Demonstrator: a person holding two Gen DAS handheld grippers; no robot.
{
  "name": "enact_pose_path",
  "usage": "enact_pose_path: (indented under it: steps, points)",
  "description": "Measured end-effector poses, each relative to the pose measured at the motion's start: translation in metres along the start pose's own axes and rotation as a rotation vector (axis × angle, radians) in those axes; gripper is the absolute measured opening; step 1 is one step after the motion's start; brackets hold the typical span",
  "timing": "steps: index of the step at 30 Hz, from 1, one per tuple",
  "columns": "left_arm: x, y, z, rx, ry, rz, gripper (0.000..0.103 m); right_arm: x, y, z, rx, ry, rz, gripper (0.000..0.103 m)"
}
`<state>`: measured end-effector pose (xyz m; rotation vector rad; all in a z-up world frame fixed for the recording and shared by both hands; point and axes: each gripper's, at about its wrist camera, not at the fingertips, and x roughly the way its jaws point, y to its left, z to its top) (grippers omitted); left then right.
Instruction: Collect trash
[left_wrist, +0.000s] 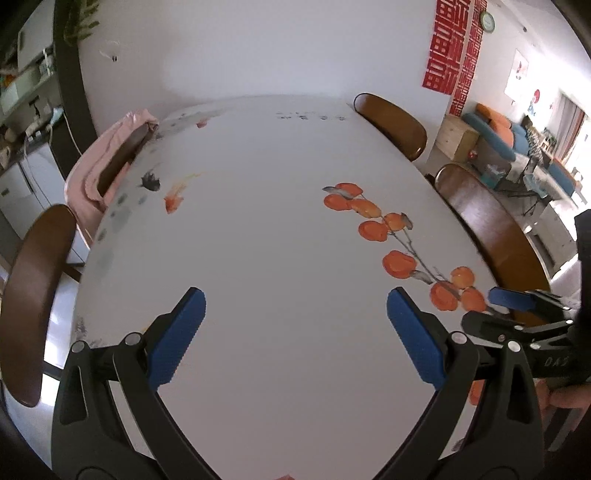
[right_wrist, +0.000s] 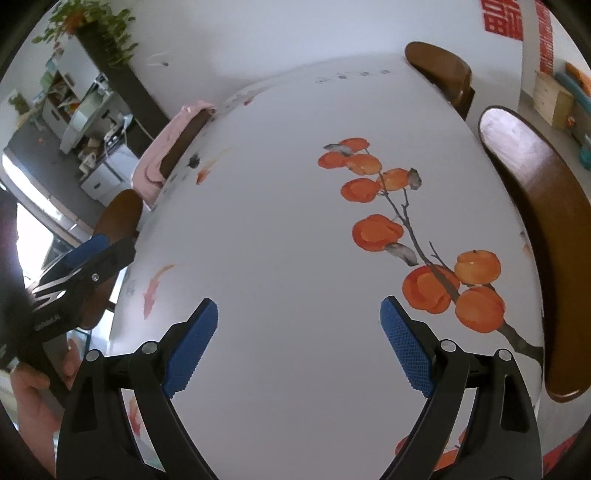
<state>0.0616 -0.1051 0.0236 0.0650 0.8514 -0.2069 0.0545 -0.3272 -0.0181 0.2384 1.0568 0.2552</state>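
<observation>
Left tool (left_wrist: 295, 306): released, jaws wide, above the white painted bench (left_wrist: 266, 229). Right tool (right_wrist: 299, 314): released, likewise above it. Wooden chairs (right_wrist: 546, 229) alongside.

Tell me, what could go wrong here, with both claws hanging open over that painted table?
1. No trash shows on the table, so the open left gripper and right gripper may close on nothing, or on the painted orange fruit, which might pass for litter.
2. The two grippers sit close side by side and could bump.
3. The pink cloth draped on a chair could snag.
</observation>
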Motion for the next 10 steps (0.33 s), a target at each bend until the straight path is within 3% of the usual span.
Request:
enact_pose_path:
  steps: [10]
  points:
    - [0.017,-0.008,0.002,0.029,0.075,0.071,0.096,0.001,-0.004,0.001,0.013,-0.001,-0.010,0.089]
